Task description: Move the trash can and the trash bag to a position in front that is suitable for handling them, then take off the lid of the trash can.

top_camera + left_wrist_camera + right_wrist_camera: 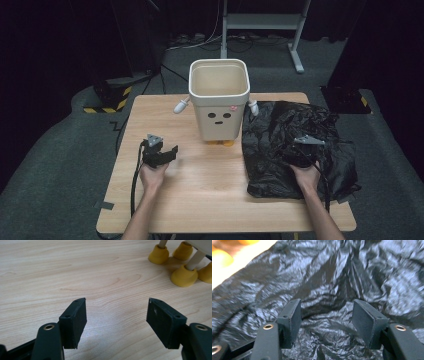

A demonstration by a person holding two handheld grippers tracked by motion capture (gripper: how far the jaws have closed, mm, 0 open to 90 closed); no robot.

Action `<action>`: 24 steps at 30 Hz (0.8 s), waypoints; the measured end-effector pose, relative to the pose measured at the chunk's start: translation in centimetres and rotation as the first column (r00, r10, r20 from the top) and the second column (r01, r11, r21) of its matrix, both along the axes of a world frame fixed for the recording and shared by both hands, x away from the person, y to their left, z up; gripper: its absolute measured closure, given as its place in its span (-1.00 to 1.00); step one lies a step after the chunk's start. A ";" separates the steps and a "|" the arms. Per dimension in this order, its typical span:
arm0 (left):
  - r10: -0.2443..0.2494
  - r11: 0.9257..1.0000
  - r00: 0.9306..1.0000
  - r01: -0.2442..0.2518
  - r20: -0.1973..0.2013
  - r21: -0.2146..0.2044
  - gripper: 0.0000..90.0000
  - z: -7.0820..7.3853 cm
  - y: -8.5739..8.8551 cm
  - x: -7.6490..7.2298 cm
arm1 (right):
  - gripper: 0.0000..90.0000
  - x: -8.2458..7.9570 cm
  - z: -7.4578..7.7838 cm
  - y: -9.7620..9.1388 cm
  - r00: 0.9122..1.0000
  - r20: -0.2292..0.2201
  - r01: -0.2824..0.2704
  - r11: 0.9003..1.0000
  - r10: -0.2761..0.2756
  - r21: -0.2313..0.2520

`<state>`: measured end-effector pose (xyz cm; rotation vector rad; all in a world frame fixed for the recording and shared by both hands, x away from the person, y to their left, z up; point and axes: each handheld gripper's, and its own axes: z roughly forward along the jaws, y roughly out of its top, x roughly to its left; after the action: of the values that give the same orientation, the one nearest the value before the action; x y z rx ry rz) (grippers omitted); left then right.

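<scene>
No brand or lettering is readable; the cream bin (219, 100) carries only a drawn face of two dots and a dash, plus a small pink sticker (232, 107). It stands on yellow feet (184, 277) at the far middle of the pale wooden table (200, 200). The black plastic bag (295, 147) lies crumpled on the table's right part, just beside the bin. The right gripper (325, 315) hangs over it, jaws apart, nothing pinched. The left gripper (116, 315) (also released) hovers above bare wood. Grey carpet and a dark room surround the table.
</scene>
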<state>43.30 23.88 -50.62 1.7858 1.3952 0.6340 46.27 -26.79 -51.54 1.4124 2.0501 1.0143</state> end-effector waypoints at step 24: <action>0.043 0.995 0.998 -0.038 -0.049 0.096 -0.28 -2.0 -0.5 1.4 | -0.57 0.9 -0.8 0.1 0.999 -0.037 -0.001 0.997 -0.002 -0.078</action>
<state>44.70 23.41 -52.60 1.8638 1.4601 0.6906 47.12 -26.67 -52.37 1.4019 2.0927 0.9041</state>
